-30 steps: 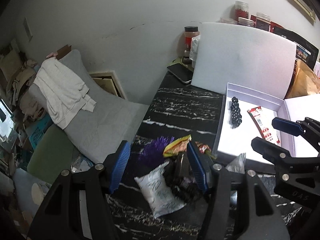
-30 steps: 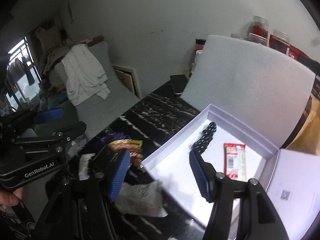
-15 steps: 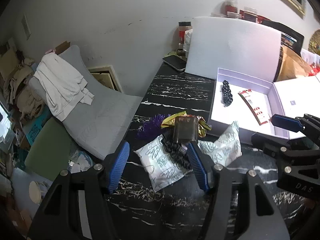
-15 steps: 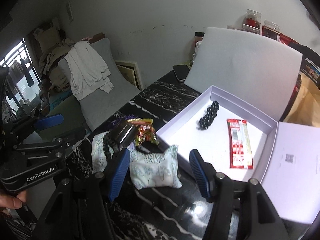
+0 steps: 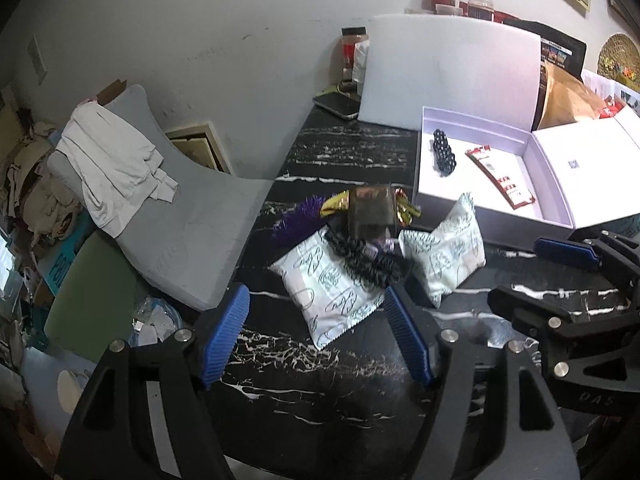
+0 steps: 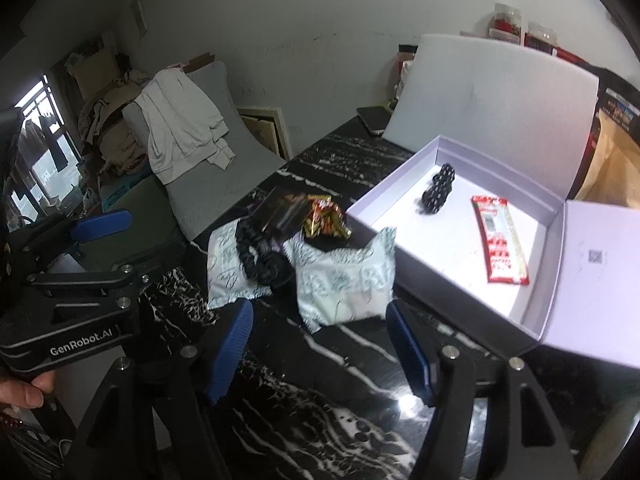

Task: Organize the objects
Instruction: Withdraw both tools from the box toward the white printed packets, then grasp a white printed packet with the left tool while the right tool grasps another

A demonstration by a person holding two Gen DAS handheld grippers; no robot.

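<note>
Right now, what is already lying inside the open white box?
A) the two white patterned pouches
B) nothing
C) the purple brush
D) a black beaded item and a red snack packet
D: inside the white box lie only the black beaded item and the red snack packet; the other things sit outside on the black table.

You have a black tabletop veined with white, two white pouches printed in green at its twelve o'clock, a lilac box at two o'clock – red-and-white packet, black beads – and blue-ribbed gripper pads.
</note>
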